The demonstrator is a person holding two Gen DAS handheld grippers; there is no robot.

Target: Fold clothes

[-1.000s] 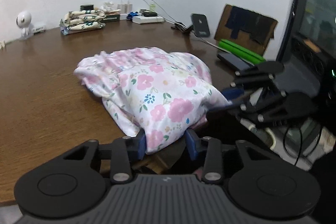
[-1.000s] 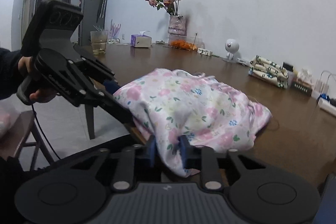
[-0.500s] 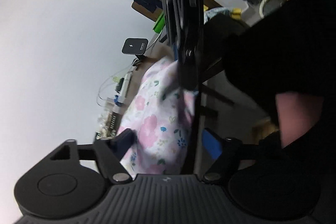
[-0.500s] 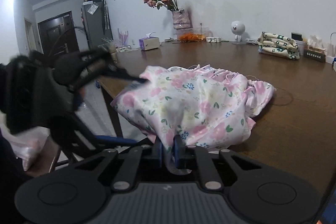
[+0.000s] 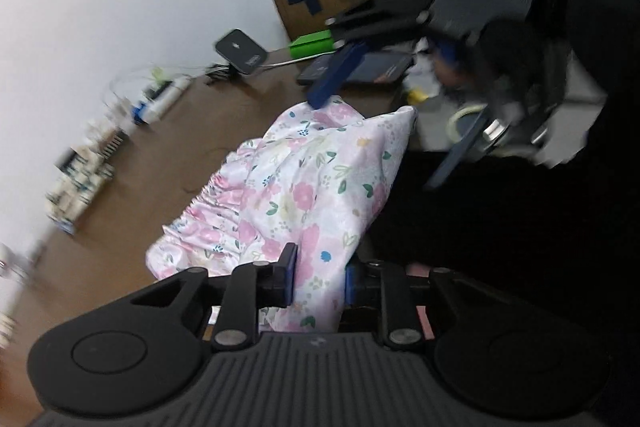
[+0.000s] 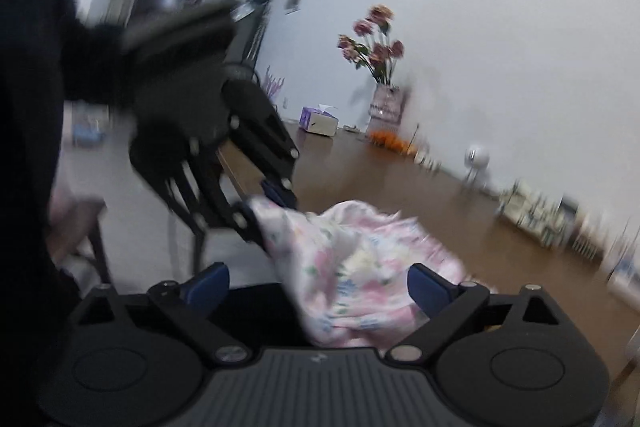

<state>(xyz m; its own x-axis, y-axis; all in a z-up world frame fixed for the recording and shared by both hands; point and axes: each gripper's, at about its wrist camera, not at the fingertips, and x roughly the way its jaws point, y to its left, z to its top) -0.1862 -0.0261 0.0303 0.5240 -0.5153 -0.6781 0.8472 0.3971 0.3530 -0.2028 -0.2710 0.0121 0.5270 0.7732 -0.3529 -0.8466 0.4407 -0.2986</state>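
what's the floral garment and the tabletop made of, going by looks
Floral garment: thin woven fabric, probably cotton or polyester, matte with a faint sheen; it drapes softly, and a gathered, ruffled edge shows. The left tool pinches a fold of it.

Tabletop: brown wood or wood veneer, smooth and semi-gloss; faint grain and soft reflections show, though blur leaves it open.

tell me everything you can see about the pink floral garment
The pink floral garment is thin white fabric printed with pink flowers, green leaves and small blue blooms, with a gathered, ruffled pink band along one side. It lies bunched and crumpled on the brown wooden table, one part draping past the table's near edge. The left claw is shut on a fold of it. The right claw stands open around another bunch, its blue pads apart from the cloth.
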